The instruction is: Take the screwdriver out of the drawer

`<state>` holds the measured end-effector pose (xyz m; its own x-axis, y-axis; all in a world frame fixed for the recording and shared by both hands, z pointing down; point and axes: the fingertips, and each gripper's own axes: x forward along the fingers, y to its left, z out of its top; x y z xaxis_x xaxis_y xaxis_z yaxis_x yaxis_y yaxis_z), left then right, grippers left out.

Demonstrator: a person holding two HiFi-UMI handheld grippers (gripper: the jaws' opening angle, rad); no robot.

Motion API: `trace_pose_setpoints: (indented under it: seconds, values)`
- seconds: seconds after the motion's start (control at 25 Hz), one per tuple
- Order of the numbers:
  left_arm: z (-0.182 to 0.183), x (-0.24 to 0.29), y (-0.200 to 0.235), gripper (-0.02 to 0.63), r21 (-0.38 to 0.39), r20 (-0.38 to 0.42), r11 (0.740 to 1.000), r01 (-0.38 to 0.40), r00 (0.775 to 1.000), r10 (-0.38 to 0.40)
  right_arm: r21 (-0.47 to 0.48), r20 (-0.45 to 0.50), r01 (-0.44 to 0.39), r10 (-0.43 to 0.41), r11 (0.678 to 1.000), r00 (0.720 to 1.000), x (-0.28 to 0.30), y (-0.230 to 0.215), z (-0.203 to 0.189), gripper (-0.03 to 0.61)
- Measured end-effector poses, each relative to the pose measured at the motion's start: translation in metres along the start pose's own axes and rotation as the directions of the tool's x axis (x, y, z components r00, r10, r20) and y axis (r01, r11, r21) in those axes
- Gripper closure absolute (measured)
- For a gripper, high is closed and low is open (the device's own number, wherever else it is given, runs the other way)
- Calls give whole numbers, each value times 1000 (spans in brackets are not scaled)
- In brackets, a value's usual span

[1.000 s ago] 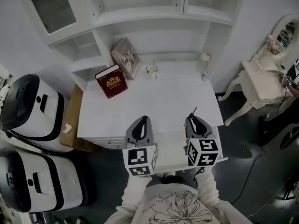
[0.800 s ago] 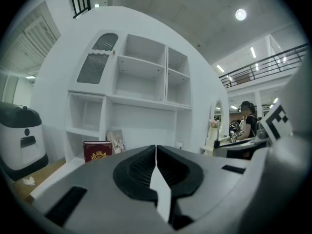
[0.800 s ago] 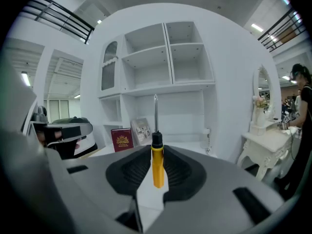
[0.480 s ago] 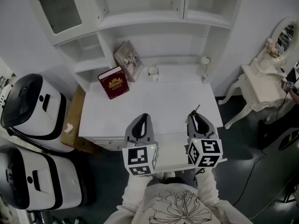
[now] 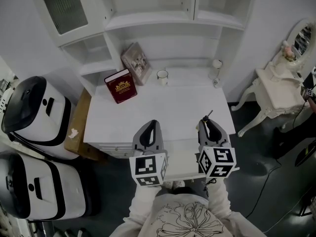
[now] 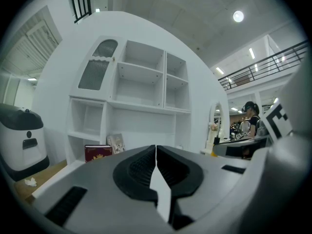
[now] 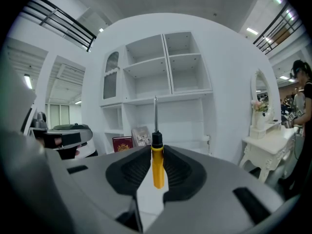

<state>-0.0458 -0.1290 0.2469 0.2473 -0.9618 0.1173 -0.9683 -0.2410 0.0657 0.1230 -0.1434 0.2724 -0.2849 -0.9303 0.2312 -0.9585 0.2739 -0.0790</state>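
The right tongs (image 7: 156,149) are clamped narrow on the screwdriver (image 7: 157,165). They grip its yellow handle, and its black collar and metal shaft stick out past the tips toward the shelves. The left tongs (image 6: 156,152) are pressed together with nothing between them. The 2 pairs hover side by side over the near edge of the surface (image 5: 163,110), well in front of the red book (image 5: 120,86), the right pair farther to the book's right. Beneath them a white drawer (image 5: 183,158) stands pulled out. A mug (image 5: 162,76) sits just right of the book.
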Motion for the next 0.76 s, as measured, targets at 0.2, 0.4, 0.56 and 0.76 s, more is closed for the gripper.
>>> trace_pose_setpoints:
  seconds: [0.2, 0.4, 0.56, 0.76]
  values:
    - [-2, -2, 0, 603, -2, -3, 1000, 0, 1000, 0, 1, -2, 0, 0, 1000, 1000, -1, 0, -2, 503]
    - [-4, -1, 0, 603, -4, -10, 1000, -1, 1000, 1, 8, -11, 1, -1, 1000, 1000, -1, -1, -5, 503]
    - [-6, 1, -1, 603, -6, -16, 1000, 2, 1000, -2, 12, -18, 1, -1, 1000, 1000, 1, -2, -9, 503]
    - [-8, 5, 1, 603, -6, -23, 1000, 3, 1000, -3, 14, -24, 3, -3, 1000, 1000, 5, -3, -10, 503]
